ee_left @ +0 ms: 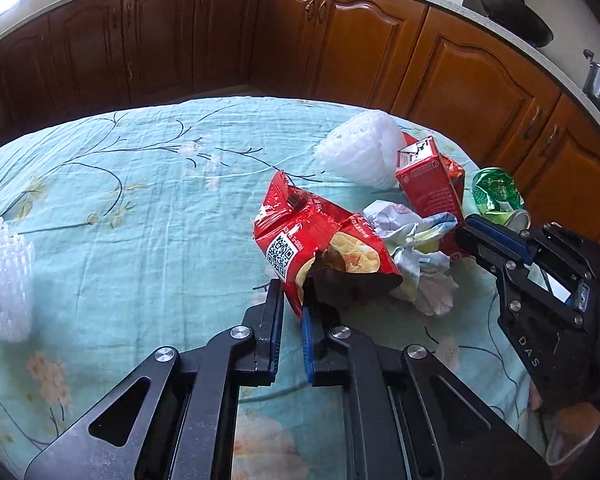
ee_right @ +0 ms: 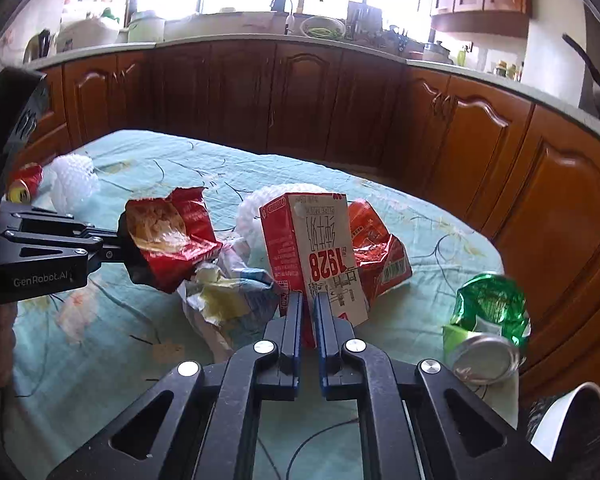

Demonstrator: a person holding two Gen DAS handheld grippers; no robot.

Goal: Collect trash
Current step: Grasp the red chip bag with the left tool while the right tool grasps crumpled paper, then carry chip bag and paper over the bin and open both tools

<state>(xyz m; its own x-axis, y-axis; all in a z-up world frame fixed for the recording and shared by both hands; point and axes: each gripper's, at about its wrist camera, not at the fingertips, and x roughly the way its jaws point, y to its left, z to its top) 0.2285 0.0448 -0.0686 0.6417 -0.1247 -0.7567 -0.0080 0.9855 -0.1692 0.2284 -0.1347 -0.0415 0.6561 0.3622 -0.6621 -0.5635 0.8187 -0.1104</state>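
**Both grippers clamped on trash at the table**

Your left gripper [ee_left: 292,308] pinches the torn, open edge of the red chip bag [ee_left: 300,236], QR code showing. Your right gripper [ee_right: 308,312] grips the lower edge of the red-and-white carton [ee_right: 300,240], printed "1928", just right of the bag. A crushed green can [ee_right: 488,320] lies right of the carton on the floral tablecloth [ee_left: 140,200].

— Between the left gripper [ee_left: 290,300] fingers: chip bag [ee_left: 316,240], on the tablecloth [ee_left: 140,208]. Just right of it, crumpled paper [ee_left: 416,248].
— And ahead of the right gripper [ee_right: 308,312]?
— Pinched there: milk carton [ee_right: 312,248]. Behind it, foam net [ee_right: 260,208] and torn wrapper [ee_right: 380,248]; to the right, crushed can [ee_right: 488,328].
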